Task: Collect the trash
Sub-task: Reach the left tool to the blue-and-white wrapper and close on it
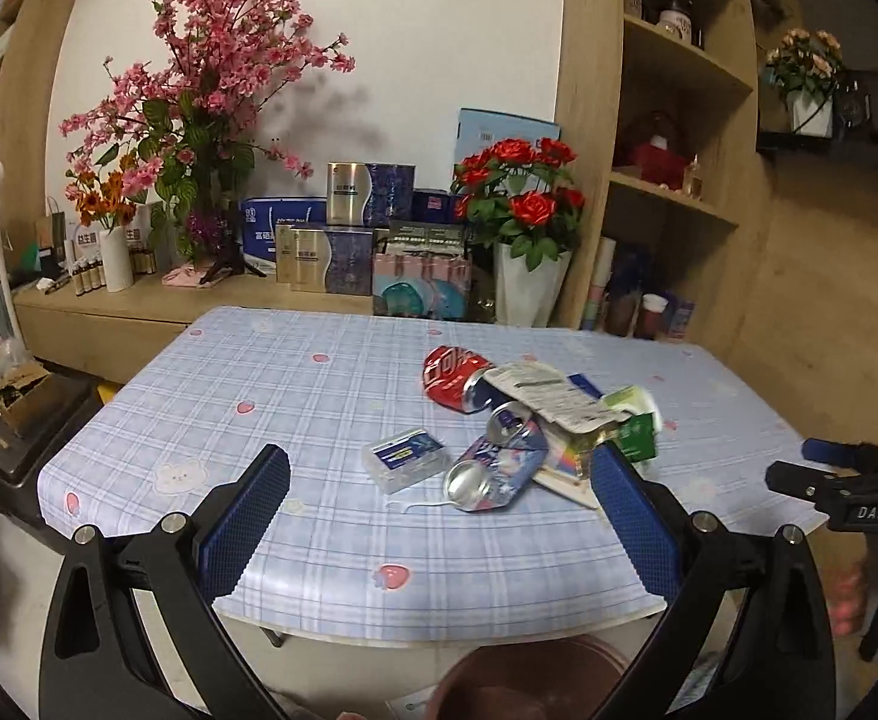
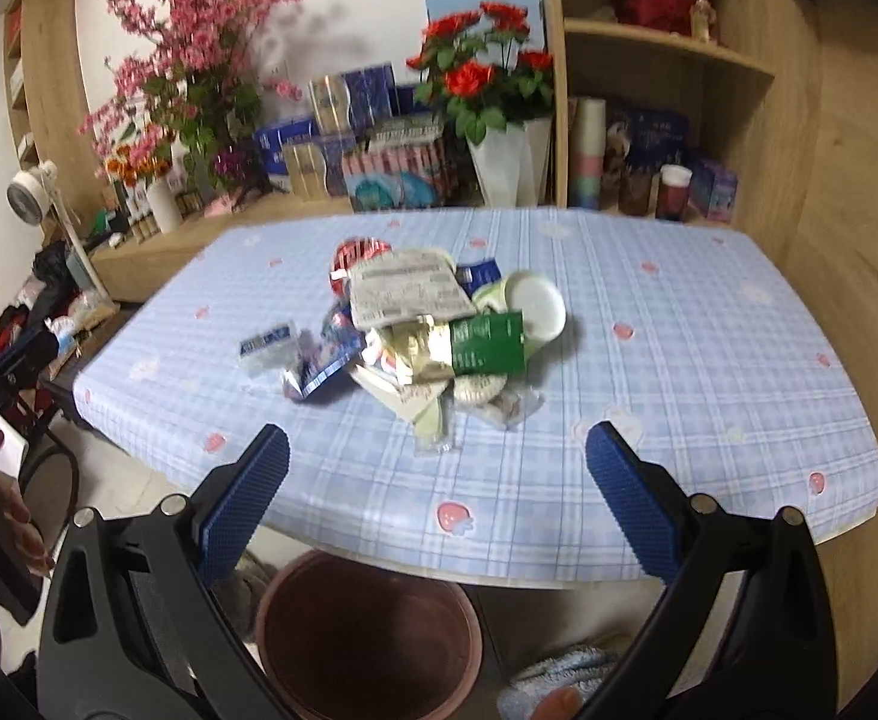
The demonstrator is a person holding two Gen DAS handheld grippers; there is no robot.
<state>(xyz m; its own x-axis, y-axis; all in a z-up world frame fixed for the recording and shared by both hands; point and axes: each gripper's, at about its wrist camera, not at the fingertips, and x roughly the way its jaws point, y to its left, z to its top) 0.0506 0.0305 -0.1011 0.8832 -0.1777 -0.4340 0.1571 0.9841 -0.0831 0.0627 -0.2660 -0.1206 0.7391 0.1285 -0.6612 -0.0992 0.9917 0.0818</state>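
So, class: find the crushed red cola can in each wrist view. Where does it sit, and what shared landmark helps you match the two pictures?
Left wrist view: the crushed red cola can lies right of centre, at the far end of the trash pile.
Right wrist view: the same can shows left of centre, at the pile's far-left end, largely covered by the printed wrapper.
Shared landmark: the red rose bouquet behind the table.

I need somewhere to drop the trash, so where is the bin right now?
The brown bin stands on the floor under the table's near edge, bottom centre in the right wrist view, between that gripper's open fingers; the left wrist view shows only its rim.
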